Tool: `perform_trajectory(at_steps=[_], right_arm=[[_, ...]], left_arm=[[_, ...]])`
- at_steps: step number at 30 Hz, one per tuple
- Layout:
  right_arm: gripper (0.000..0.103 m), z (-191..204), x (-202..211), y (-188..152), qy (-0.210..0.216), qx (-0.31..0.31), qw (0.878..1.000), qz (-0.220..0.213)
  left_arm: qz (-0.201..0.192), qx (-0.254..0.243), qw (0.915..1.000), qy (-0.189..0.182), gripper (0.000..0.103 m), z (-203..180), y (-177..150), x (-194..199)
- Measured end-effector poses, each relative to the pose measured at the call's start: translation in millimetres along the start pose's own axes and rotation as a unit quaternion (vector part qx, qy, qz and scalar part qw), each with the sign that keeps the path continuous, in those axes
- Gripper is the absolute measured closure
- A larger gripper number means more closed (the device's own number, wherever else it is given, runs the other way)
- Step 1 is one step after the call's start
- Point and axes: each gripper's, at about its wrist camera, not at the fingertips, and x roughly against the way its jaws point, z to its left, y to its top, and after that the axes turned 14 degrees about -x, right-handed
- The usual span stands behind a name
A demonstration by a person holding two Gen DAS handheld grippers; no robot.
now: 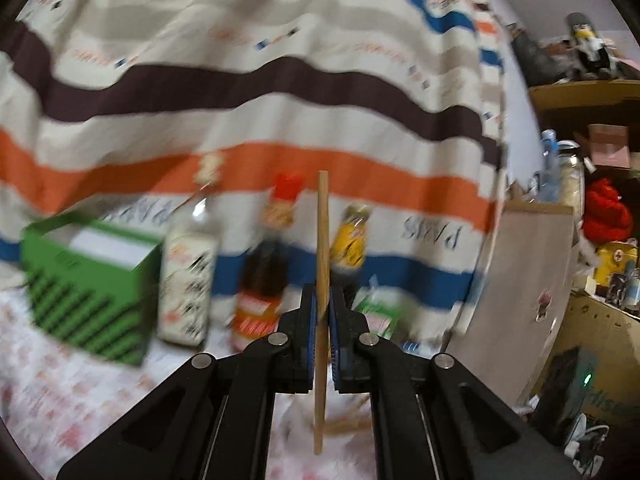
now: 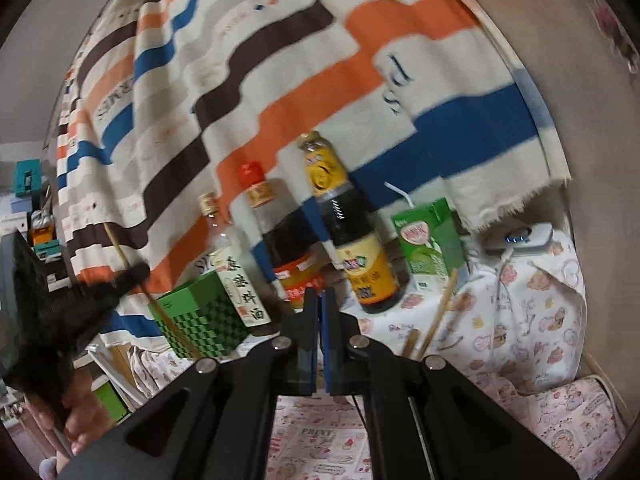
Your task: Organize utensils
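We see a striped cloth (image 1: 240, 92) hanging beyond both fingertips | patterned tablecloth (image 2: 532, 320) under them | green box (image 1: 88, 280) left of our left gripper (image 1: 322, 312), bottles ahead | left gripper clamps an upright chopstick (image 1: 322, 240) | right gripper (image 2: 320, 312) clenched, empty; more chopsticks (image 2: 436, 320) lie right of it

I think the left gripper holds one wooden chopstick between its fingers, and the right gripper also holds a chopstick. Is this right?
Not quite. The left gripper does hold a chopstick between its fingers, but the right gripper is shut on nothing; the right wrist view shows its fingers closed with no chopstick between them. Other chopsticks lie on the cloth beyond it.
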Motion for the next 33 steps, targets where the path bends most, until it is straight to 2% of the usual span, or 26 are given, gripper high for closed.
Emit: perform_trajectory(at_steps=[3,7,13,18,22,27,33], right_arm=[[0.102,-14,-7,0,-0.010,-0.018,1.000,0.006],[0.102,-25,-11,0,-0.008,-0.038,0.999,0.013],[0.102,-26,-8,2,-0.004,-0.040,0.999,0.007],[0.102,-27,-8,1,0.000,-0.043,0.999,0.007],[0.102,-27,-10,1,-0.001,-0.044,0.999,0.010],[0.102,-30,-10,2,-0.002,-0.047,0.999,0.008],[0.102,-32,-11,2,-0.001,-0.049,0.999,0.009]], left_arm=[[-0.006,-0.017,0.9997,0.019,0.098,-5,2,-28],[0.008,0.015,0.9999,-0.004,0.098,4,-13,-59],[0.021,0.032,0.9992,-0.009,0.098,6,-48,-80],[0.022,0.043,0.9988,0.007,0.098,10,-66,-86],[0.000,0.058,0.9983,0.009,0.098,17,-55,-81],[-0.029,0.037,0.9986,0.024,0.098,12,-39,-77],[-0.022,0.018,0.9991,0.032,0.098,6,-64,-86]])
